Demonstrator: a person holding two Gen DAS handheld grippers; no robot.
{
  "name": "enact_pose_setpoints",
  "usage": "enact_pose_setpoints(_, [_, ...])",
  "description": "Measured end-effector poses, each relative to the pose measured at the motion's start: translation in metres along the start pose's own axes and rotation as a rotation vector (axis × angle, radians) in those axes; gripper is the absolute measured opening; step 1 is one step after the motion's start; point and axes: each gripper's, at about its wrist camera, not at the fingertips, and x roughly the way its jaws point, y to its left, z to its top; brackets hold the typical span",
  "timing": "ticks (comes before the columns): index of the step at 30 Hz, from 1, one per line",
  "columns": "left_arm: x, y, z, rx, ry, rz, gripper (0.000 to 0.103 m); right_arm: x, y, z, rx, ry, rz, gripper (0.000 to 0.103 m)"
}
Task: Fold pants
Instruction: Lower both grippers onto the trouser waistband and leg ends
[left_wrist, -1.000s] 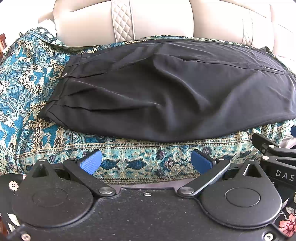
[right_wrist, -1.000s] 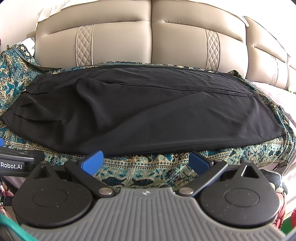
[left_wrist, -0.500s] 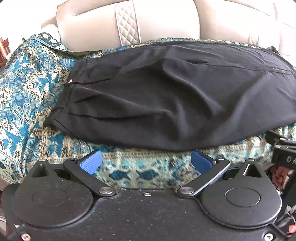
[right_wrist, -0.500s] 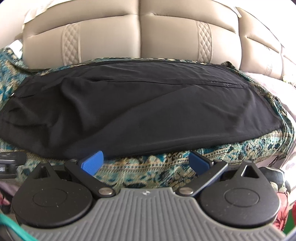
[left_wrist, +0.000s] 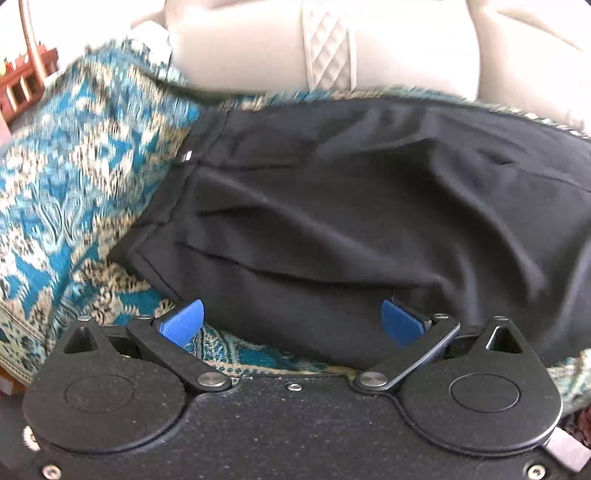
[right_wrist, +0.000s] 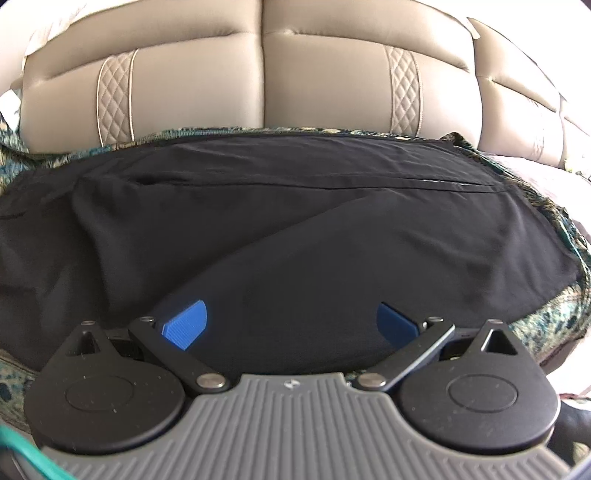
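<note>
Black pants (left_wrist: 351, 221) lie lengthwise across a sofa seat, folded leg over leg. Their waistband (left_wrist: 173, 192), with a small metal clasp, is on the left in the left wrist view. The leg ends (right_wrist: 554, 240) reach to the right in the right wrist view, where the black pants (right_wrist: 295, 229) fill the middle. My left gripper (left_wrist: 291, 323) is open, its blue pads straddling the near edge of the fabric close to the waist. My right gripper (right_wrist: 291, 323) is open too, hovering over the near edge of the legs. Nothing is pinched in either.
A teal and cream patterned cover (left_wrist: 74, 184) drapes the seat under the pants and hangs over the front edge. The beige leather backrest (right_wrist: 258, 81) rises right behind the pants. Wooden furniture (left_wrist: 26, 81) shows at the far left.
Both grippers have moved forward toward the sofa, so the pads now overlap the near edge of the pants. The left view has shifted toward the waistband. The jaws stayed open.
</note>
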Motion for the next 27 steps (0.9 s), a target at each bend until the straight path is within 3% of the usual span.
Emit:
enact_pose_setpoints(7, [0.023, 0.011, 0.002, -0.002, 0.003, 0.006, 0.103, 0.021, 0.012, -0.001, -0.035, -0.035, 0.028, 0.103])
enact_pose_setpoints(14, [0.047, 0.030, 0.016, -0.030, 0.012, 0.022, 0.103, 0.044, 0.009, 0.008, -0.016, -0.008, 0.020, 0.103])
enact_pose_setpoints(21, [0.062, 0.054, 0.014, -0.146, 0.033, -0.048, 0.103, 0.053, 0.003, 0.001, 0.017, -0.016, 0.037, 0.103])
enact_pose_setpoints(27, [0.063, 0.055, 0.009, -0.144, 0.008, -0.047, 0.103, 0.054, 0.000, 0.000, 0.027, -0.016, 0.043, 0.103])
